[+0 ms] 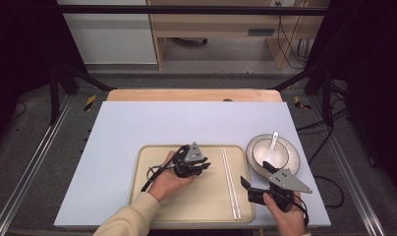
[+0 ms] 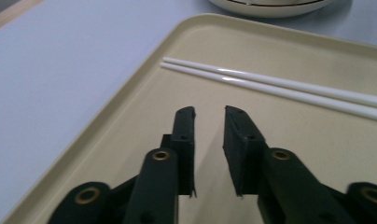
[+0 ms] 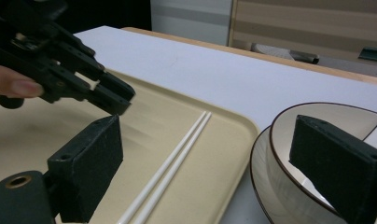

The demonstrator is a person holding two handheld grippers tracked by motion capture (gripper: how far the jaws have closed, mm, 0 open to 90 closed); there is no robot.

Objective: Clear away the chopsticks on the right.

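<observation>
A beige tray (image 1: 162,196) lies at the near middle of the white table. Two white chopsticks (image 1: 231,183) rest side by side along its right part; they also run across the left gripper view as chopsticks (image 2: 280,86) and up the right gripper view as chopsticks (image 3: 172,163). My left gripper (image 1: 205,165) hovers over the tray, left of the chopsticks, its jaws a narrow gap apart and empty (image 2: 209,112). My right gripper (image 1: 257,175) stands wide open by the tray's right edge, between the chopsticks and the bowl (image 1: 263,147), with nothing held (image 3: 210,135).
The bowl holds a white spoon (image 1: 272,145) and sits on a plate (image 1: 294,162) at the table's right, close to the edge. The bowl's rim (image 3: 289,116) lies just inside my right jaw. Dark frame rails flank the table. The far half of the table is bare.
</observation>
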